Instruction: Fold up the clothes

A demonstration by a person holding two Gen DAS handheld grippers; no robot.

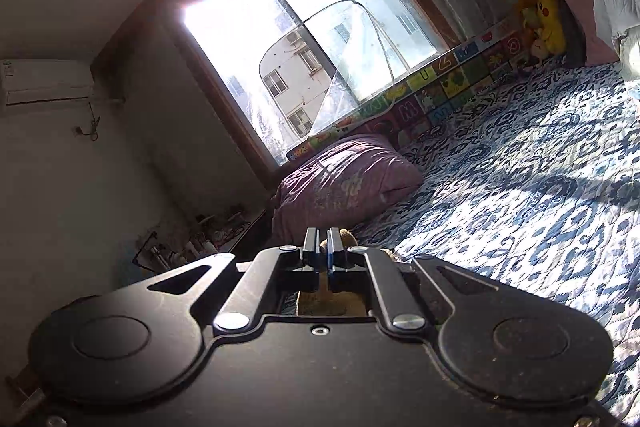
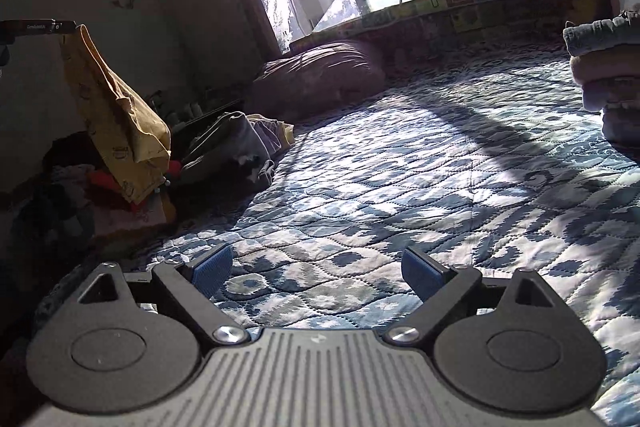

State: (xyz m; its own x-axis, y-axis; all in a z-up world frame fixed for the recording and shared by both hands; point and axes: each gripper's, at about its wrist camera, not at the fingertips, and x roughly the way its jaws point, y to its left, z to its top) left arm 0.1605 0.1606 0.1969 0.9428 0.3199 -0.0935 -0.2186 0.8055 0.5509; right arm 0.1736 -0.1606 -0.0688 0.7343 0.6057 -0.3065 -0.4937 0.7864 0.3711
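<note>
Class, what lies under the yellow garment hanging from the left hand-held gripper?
Under the yellow garment sits a pile of loose clothes, red and dark pieces showing. Whatever lies deeper in the pile is covered.

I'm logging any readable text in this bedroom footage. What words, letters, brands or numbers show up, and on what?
"M": on a red tile of the alphabet play mat standing along the wall under the window.
"U": on a tile of the same mat, further right.
Other tiles carry letters and pictures, too blurred to read.
Green logo on the air conditioner: too small to read.
White lettering on the left gripper holding the yellow garment: blurred, unreadable.
</note>
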